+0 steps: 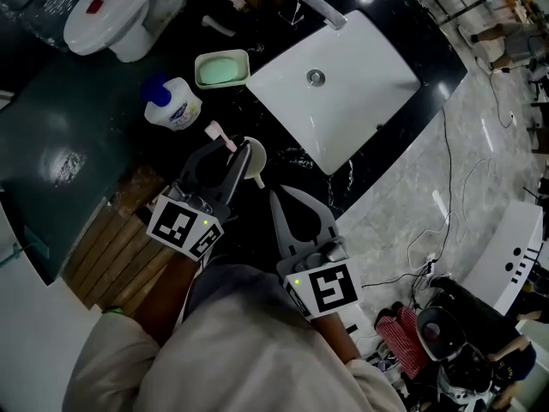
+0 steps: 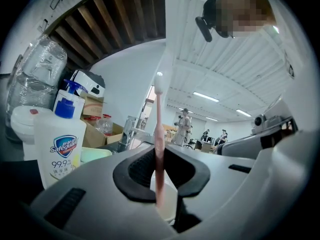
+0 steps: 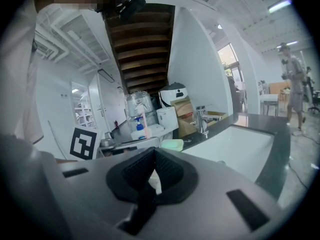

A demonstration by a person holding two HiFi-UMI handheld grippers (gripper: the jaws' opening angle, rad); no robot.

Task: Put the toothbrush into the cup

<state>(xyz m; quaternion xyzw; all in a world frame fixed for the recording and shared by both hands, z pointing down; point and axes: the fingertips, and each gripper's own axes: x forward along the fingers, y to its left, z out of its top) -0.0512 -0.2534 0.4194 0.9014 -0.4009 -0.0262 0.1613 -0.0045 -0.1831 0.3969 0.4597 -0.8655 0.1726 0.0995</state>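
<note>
A pink toothbrush (image 1: 220, 135) stands upright between the pads of my left gripper (image 1: 236, 150), which is shut on its handle. In the left gripper view the toothbrush (image 2: 158, 134) rises with its bristle head at the top, and its lower end hangs over the whitish cup (image 2: 169, 204). The cup (image 1: 256, 163) stands on the black counter just beyond the left jaws, near the sink's front corner. My right gripper (image 1: 276, 197) waits close to the right of the cup, jaws together with nothing held. In the right gripper view the cup (image 3: 155, 182) shows pale behind the pads.
A white-and-blue soap bottle (image 1: 173, 104) and a green soap dish (image 1: 221, 68) stand behind the cup. The white sink (image 1: 343, 84) with its faucet (image 1: 313, 3) lies to the right. A toilet (image 1: 120, 11) is at the far left; cables trail on the floor at the right.
</note>
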